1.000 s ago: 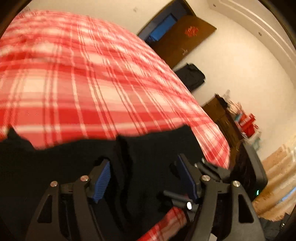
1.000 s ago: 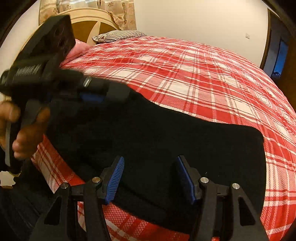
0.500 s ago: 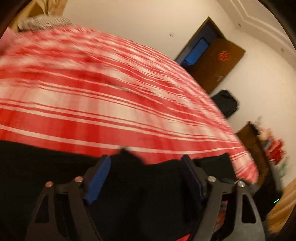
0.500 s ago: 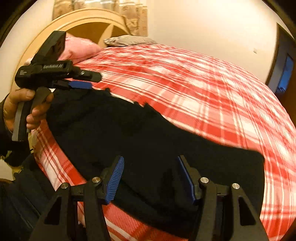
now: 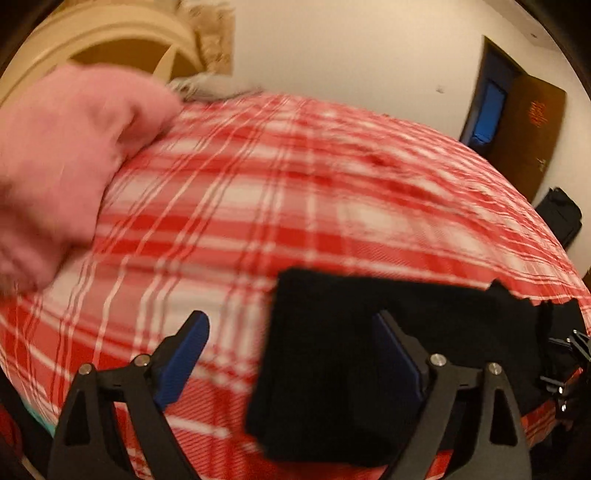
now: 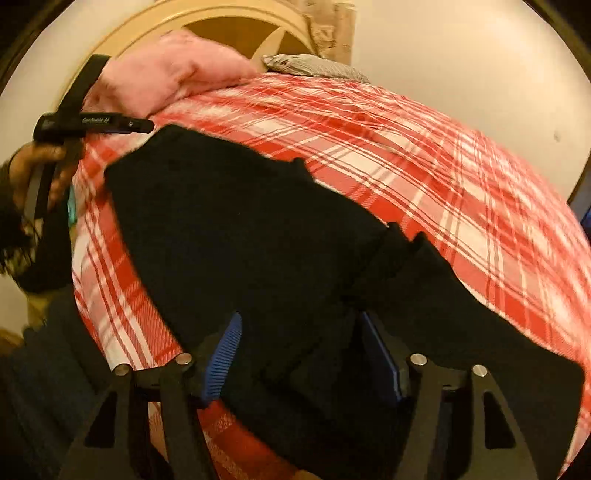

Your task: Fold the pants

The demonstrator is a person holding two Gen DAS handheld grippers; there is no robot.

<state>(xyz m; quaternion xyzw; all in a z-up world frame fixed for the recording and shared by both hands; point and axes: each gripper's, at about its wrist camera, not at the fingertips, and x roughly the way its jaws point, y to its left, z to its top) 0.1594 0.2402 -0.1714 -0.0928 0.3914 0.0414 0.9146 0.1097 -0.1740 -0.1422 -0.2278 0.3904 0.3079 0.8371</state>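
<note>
Since half a second ago my left tool has swung off the pants toward the head of the bed; its fingers now stand wide apart with nothing between them, the left one over bare plaid cover, the right one over the end of the black cloth. From this view the pants lie flat near the bed's near edge, and a pink pillow sits at the headboard end, blurred.

From the right wrist, the pants stretch along the bed from just below the pink pillow toward the camera. My right tool is spread open above the dark cloth, gripping nothing. I can see a hand holding the left tool beside the far end of the pants, near the pillow.
</note>
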